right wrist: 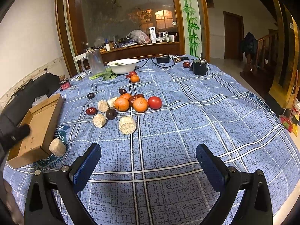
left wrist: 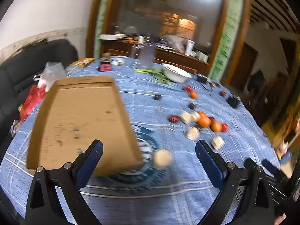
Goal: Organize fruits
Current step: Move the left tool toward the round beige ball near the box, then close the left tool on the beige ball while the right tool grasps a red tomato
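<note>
A shallow cardboard box [left wrist: 82,123] lies on the blue plaid tablecloth [right wrist: 187,127]; it also shows at the left of the right wrist view [right wrist: 37,129]. A pale corn piece [left wrist: 162,158] lies against its near right corner, also seen in the right wrist view [right wrist: 57,147]. Oranges [right wrist: 121,104], a tomato [right wrist: 154,102], dark plums [right wrist: 111,114], red dates [right wrist: 91,111] and more corn pieces [right wrist: 127,125] cluster mid-table. My left gripper [left wrist: 149,159] is open and empty, over the box's near edge. My right gripper [right wrist: 148,161] is open and empty above bare cloth.
A white bowl [right wrist: 123,65], green vegetables [right wrist: 102,75], a clear jug [right wrist: 94,61], a black cup [right wrist: 199,67] and cables sit at the far side. A dark sofa [left wrist: 28,65] and a red bag [left wrist: 32,100] are left of the table.
</note>
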